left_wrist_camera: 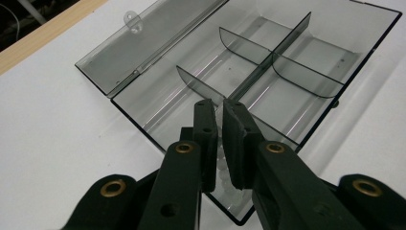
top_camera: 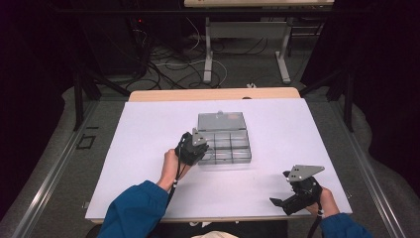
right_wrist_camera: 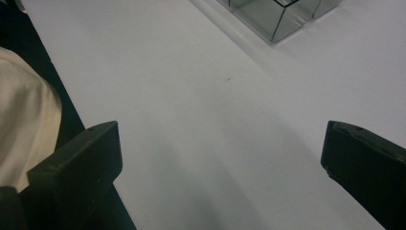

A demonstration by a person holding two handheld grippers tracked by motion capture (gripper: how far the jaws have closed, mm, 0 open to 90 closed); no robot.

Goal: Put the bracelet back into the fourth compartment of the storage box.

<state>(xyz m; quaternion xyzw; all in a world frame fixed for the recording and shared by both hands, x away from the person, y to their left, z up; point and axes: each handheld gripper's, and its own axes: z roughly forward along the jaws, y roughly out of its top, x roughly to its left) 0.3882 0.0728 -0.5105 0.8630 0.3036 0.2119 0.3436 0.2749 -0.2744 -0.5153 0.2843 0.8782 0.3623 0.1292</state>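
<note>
Counter (top_camera: 148, 148): white sheet on top, w/ a light wood edge showing along the far side. One item directly on it: clear smoky plastic organiser box (top_camera: 225, 146), approx. centre, slightly toward the far side. Lid (top_camera: 221, 121) open, folded back flat on the counter behind the tray. Tray split by dividers into compartments. Near-right part of the counter bare white; box corner shows in the right gripper view.

Smoky grey box (top_camera: 224, 139) (white table (top_camera: 138, 148))
</note>
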